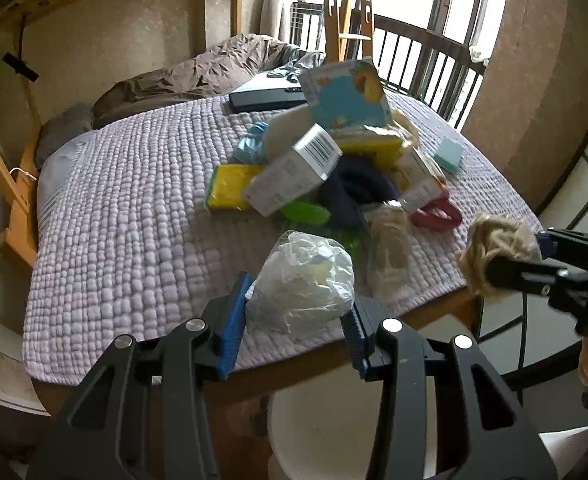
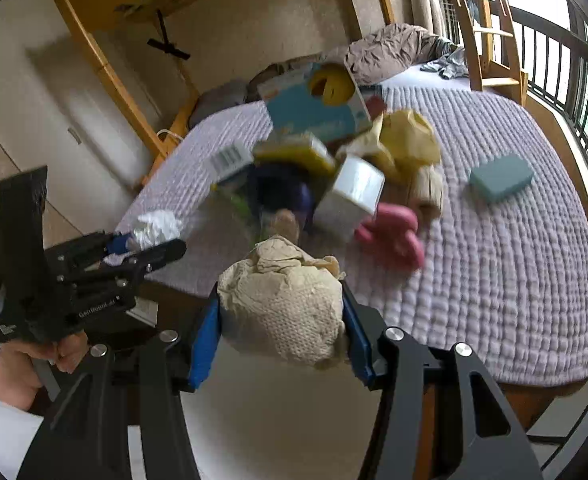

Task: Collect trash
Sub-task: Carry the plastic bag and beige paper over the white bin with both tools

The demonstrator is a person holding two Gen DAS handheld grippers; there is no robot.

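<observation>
Left wrist view: our left gripper (image 1: pixel 298 316) is closed on a crumpled plastic bag (image 1: pixel 302 284), light and slippery, best pinched mid-bulk. Our right gripper (image 2: pixel 281 320) is closed on a soft paper wad (image 2: pixel 281 304) that squashes easily. Both hang over the white bin (image 2: pixel 277 408), beside the bed (image 2: pixel 514 264).

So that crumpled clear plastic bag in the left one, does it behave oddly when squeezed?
Probably. The crumpled clear plastic bag looks thin and wrinkled, so it likely squashes and springs back. It seems very light for its bulk. Its glossy film may slip between the blue fingers of the left gripper unless pinched firmly.
</observation>
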